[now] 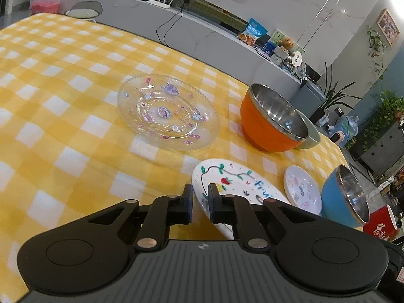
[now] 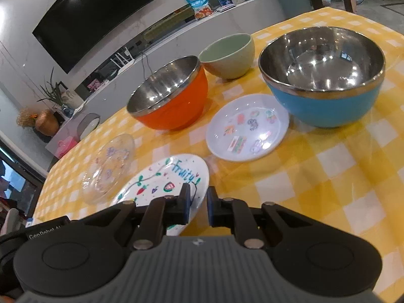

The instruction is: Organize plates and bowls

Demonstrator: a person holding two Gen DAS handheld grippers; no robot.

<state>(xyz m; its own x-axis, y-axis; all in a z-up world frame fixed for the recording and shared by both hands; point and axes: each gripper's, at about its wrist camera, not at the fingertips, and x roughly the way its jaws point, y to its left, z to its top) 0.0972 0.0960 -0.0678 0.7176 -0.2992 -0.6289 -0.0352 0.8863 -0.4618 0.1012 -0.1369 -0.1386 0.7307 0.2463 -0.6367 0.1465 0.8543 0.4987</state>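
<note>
Steel-lined orange bowl, ridged glass plate

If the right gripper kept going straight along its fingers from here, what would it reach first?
Probably the small white sticker plate. The right gripper hangs empty, slightly open, over the edge of the Fruity plate, pointing across bare yellow checked tablecloth toward it. Depth is unclear, so it might meet cloth first.

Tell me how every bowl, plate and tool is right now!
Orange bowl: upright, empty.
Blue bowl: upright, empty.
Green bowl: upright, empty.
Glass plate: flat, empty.
Fruit plate: flat, empty.
Small white plate: flat, empty.
Left tool: open, holding nothing, at the fruit plate's edge.
Right tool: open, holding nothing.
</note>
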